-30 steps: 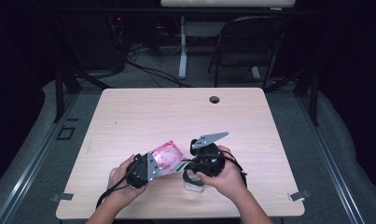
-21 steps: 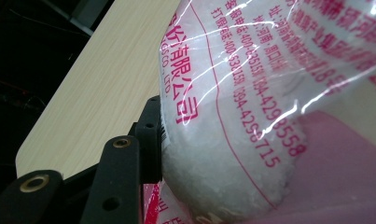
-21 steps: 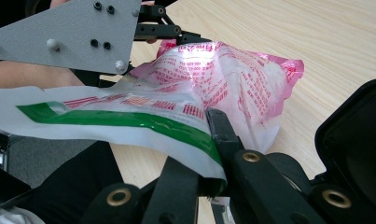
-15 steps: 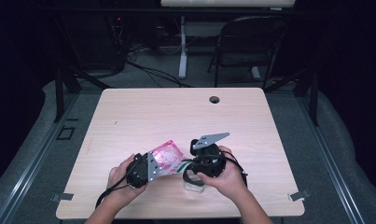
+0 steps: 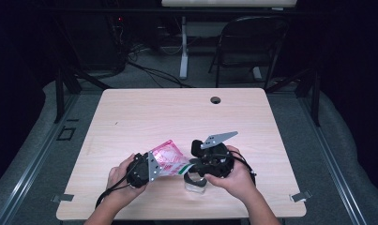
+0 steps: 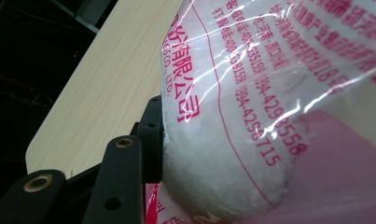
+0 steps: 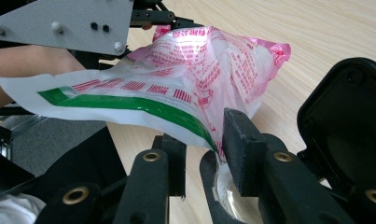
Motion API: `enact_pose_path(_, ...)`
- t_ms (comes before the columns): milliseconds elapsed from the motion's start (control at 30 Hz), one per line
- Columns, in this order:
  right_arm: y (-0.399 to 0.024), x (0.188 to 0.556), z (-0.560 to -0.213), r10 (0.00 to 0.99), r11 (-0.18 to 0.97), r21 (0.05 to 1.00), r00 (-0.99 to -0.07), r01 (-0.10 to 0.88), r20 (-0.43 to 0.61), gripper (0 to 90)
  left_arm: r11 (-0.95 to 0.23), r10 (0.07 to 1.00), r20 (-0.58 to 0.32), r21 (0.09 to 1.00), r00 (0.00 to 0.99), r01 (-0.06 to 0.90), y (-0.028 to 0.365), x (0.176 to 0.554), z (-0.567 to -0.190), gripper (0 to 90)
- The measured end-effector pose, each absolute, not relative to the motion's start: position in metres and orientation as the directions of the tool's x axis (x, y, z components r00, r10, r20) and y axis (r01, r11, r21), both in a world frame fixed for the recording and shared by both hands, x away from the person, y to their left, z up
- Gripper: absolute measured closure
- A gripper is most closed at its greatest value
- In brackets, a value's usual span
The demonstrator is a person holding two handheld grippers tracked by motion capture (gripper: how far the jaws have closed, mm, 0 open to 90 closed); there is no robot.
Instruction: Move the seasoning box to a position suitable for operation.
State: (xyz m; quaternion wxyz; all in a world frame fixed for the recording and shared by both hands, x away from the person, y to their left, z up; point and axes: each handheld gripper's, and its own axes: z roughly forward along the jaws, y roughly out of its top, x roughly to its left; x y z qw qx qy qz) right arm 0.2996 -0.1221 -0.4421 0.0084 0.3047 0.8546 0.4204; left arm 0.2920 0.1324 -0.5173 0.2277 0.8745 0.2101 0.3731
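Pink-printed bag (image 5: 167, 158) of white granules sits near table (image 5: 177, 112) edge, between both grippers. Left gripper (image 5: 142, 169) clamped on bag's left end. Right gripper (image 7: 202, 154) jaws have just been opening; bag's green-striped edge hangs between them, contact unclear. Small glass jar (image 5: 195, 182) below, probably open.

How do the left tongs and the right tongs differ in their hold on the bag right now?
The left tongs are clamped on the bulging, filled part of the pink-printed clear plastic bag of white granules. The right tongs have just been opening, their jaws now apart around the bag's flat green-striped corner.
The right tongs sit over a small clear glass jar; the left tongs sit over bare tabletop.
Both work on the same bag.
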Motion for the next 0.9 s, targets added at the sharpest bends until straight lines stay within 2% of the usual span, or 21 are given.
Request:
enact_pose_path(400, -0.128, 0.296, -0.438, 0.517, 0.468, 0.729, -0.824, 0.5, 0.233, 73.2, -0.824, 0.521, 0.59, 0.537, 0.617, 0.182, 0.13, 0.292, -0.512, 59.2)
enact_pose_path(667, -0.131, 0.296, -0.438, 0.497, 0.483, 0.714, -0.83, 0.506, 0.253, 86.6, -0.836, 0.505, 0.619, 0.524, 0.601, 0.162, 0.128, 0.29, -0.509, 59.3)
enact_pose_path(900, -0.137, 0.299, -0.439, 0.482, 0.488, 0.704, -0.832, 0.516, 0.276, 90.0, -0.849, 0.487, 0.65, 0.509, 0.583, 0.142, 0.123, 0.288, -0.507, 59.5)
